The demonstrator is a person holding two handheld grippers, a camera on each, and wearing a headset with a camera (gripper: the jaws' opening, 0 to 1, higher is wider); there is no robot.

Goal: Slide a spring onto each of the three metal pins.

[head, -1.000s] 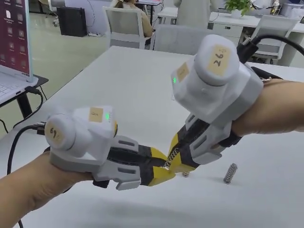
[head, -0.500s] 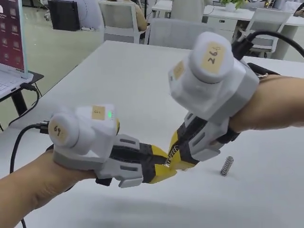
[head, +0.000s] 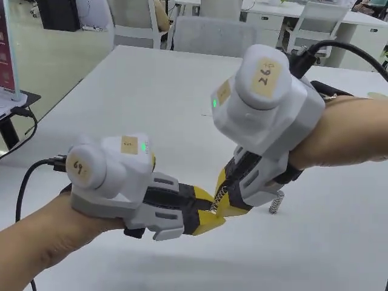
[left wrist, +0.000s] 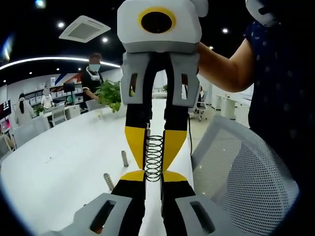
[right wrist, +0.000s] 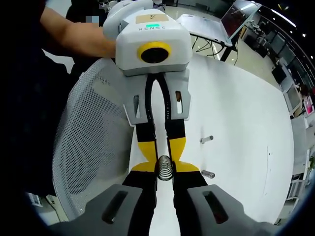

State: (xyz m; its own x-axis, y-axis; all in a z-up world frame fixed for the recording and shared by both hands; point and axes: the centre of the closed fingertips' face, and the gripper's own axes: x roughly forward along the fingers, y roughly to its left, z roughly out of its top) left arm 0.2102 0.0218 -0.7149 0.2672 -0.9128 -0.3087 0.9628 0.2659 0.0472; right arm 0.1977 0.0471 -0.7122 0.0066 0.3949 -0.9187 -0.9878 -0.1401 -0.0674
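A small metal spring (head: 217, 199) sits between the yellow tips of both grippers, which meet tip to tip above the white table (head: 151, 97). My right gripper (head: 223, 203) comes down from the upper right, shut along the spring's sides (left wrist: 154, 157). My left gripper (head: 209, 218) reaches in from the left, shut at the spring's other end. The right gripper view shows the spring end-on (right wrist: 165, 167). Whether a pin lies inside the coil is hidden. A loose spring (head: 276, 202) rests on the table just right of the right gripper.
Two small coil-like parts (left wrist: 124, 158) (left wrist: 108, 181) lie on the table below the grippers. A grey mesh chair (left wrist: 236, 172) stands at the table's edge. Other chairs (head: 206, 36) line the far side, and a laptop (head: 6, 48) sits at the left.
The head view has shifted down and left. The grippers stay tip to tip with the spring between them.
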